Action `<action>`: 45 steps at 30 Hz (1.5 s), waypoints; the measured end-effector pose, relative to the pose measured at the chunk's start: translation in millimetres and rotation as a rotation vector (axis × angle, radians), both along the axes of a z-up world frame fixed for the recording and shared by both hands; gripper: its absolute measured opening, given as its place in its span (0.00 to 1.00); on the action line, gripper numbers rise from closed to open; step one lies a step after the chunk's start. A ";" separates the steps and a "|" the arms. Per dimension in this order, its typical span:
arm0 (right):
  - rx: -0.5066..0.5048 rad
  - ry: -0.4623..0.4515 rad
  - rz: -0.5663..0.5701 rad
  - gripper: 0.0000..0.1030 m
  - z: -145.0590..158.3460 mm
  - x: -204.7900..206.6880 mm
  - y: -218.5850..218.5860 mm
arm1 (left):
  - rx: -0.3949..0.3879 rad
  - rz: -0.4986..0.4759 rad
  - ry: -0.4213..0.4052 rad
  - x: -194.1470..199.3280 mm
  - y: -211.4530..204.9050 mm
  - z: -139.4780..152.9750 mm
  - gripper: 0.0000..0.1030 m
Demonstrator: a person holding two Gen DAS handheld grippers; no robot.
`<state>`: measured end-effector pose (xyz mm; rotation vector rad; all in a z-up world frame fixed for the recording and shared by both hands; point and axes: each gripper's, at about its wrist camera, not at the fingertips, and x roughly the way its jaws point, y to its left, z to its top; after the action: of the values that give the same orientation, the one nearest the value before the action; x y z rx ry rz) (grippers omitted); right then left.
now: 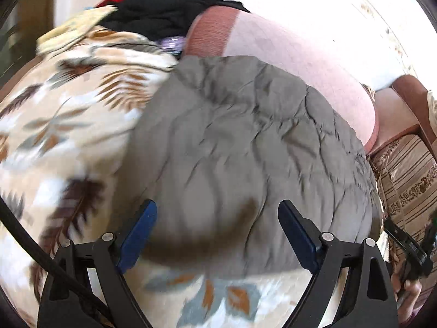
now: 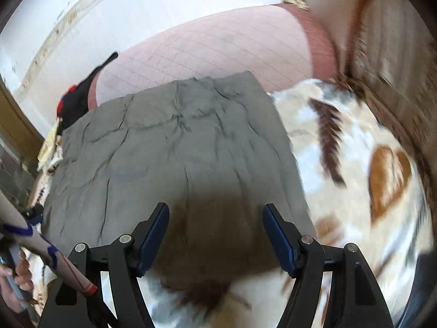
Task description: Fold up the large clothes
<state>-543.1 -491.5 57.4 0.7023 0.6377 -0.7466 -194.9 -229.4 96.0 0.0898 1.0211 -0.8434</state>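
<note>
A grey wrinkled garment lies spread flat on a bed covered by a cream blanket with brown leaf print. It also shows in the right wrist view. My left gripper is open and empty, hovering over the garment's near edge. My right gripper is open and empty, over the near edge of the garment too. Each gripper casts a dark shadow on the cloth below it.
A pink sheet lies beyond the garment, also in the right wrist view. A pile of black and red clothes sits at the far left. A striped cushion and wooden frame are at the right.
</note>
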 end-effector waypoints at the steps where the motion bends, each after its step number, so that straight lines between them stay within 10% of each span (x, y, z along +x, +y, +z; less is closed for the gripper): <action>1: -0.010 -0.028 -0.027 0.71 -1.1 -13.4 10.8 | -0.011 0.019 -0.003 -0.3 7.1 -2.2 0.88; 4: -0.037 -0.071 -0.075 0.37 -9.1 -35.0 26.3 | -0.042 0.095 -0.029 -9.8 23.9 -8.7 0.86; 18: 0.030 -0.061 -0.067 0.36 -43.5 -18.9 -7.0 | 0.000 0.115 -0.063 12.0 8.4 -45.9 0.87; 22: 0.043 -0.192 -0.203 0.74 -25.8 -57.6 -14.5 | -0.079 0.183 -0.052 18.5 26.9 -32.7 0.87; 45: 0.443 -0.468 -0.330 0.79 -94.0 -81.2 -32.8 | -0.334 0.345 0.440 53.6 64.8 -99.5 0.87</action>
<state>-624.3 -524.3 -36.6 1.3663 0.2550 -0.7113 -141.3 -164.6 -3.6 -0.5635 1.2435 -0.7175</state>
